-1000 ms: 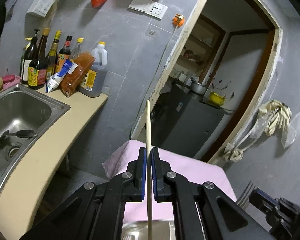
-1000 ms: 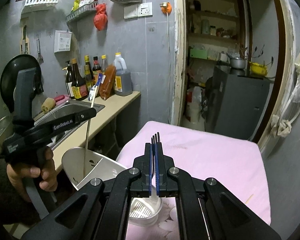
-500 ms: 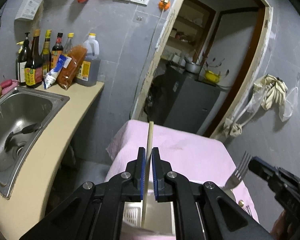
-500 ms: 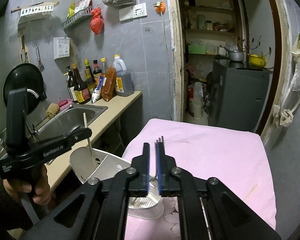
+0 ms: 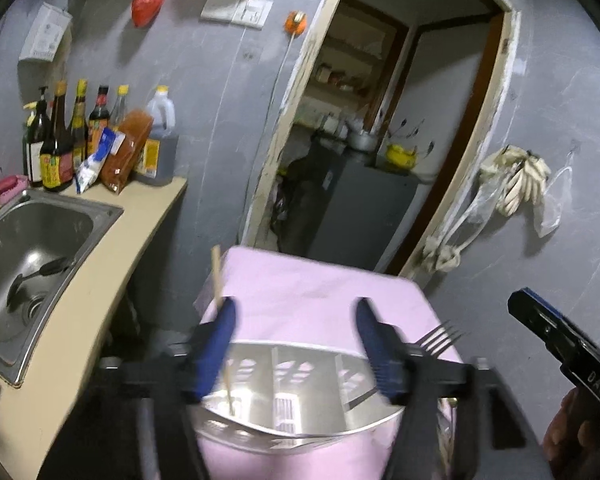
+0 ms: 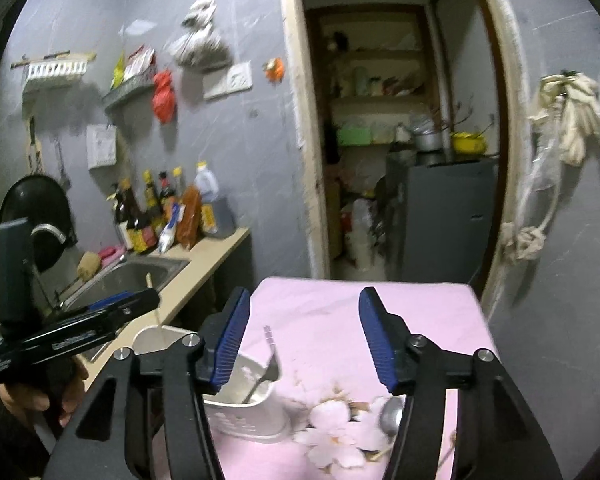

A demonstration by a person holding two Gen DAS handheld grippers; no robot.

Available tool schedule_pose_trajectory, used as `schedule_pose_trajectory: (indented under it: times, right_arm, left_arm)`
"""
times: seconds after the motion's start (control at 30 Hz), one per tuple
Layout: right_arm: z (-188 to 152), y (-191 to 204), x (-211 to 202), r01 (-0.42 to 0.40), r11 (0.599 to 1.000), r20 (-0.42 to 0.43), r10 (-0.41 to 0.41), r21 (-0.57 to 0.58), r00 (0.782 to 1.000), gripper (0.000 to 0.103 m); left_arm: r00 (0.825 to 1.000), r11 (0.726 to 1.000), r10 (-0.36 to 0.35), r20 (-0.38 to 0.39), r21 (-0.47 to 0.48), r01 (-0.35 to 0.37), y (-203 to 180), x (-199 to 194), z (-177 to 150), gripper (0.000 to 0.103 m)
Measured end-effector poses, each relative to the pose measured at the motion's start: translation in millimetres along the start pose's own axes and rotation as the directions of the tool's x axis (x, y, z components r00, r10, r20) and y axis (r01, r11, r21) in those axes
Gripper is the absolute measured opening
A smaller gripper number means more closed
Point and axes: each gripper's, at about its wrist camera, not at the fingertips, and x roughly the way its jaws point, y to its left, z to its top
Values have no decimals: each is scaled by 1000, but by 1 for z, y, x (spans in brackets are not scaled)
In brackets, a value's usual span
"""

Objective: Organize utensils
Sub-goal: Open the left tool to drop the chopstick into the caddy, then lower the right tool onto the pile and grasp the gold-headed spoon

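Both pairs of jaws had just been opening and stood well apart, with nothing pressed between the blue pads. The left gripper (image 5: 294, 344) pointed forward and somewhat downward over the white utensil holder (image 5: 300, 432), which sat at the near left corner of the pink cloth (image 5: 320, 292). The wooden chopstick (image 5: 219, 280) stood free in the holder's left compartment, leaning up past the left pad; whether it touched that pad could not be told through the blur. The fork (image 5: 436, 336) rose from the holder's right side, its tines showing just beyond the right pad, clear of it.

The right gripper (image 6: 302, 338) was likewise tipped a little downward, above the cloth to the right of the holder. In its view the fork (image 6: 266, 372) leaned in the holder's nearer compartment, handle down and tines up, inside the gap between the jaws but nearer the left pad and not touching either. A spoon (image 6: 392, 416) lay on the cloth near the right finger, partly hidden behind it.

A hand (image 6: 40, 396) gripped the left gripper's handle at the far left of that view. Farther left ran the counter with the steel sink (image 5: 28, 248) and a row of bottles (image 5: 68, 140).
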Motion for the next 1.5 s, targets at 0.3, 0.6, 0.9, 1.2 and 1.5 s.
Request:
schedule_pose_trajectory:
  times: [0.3,0.6,0.9,1.2,1.5]
  right_arm:
    - [4,-49,-49,134,990,97,-138,47,986,100]
    - [-11,-106,-73,209,975,84,-215,71,973,101]
    - [-34,-173,-75,251,965,10,-253,77,967,101]
    - [-88,-226,-36,224,968,-127,-210,110,969,101]
    - [-155,-229,19,115,987,-279,-79,115,957,93]
  left_arm:
    - [996,997,12,91,70,-19,-53,-24,0,99]
    - [994,985,-4,108,169,-14,-114,-26,-18,101]
    - [998,979,-46,49,199,36,-168,-6,-49,101]
    - [999,982,-39,-34,185,44,-191,40,-101,101]
    - [991,981,-11,-134,190,36,-179,103,-128,101]
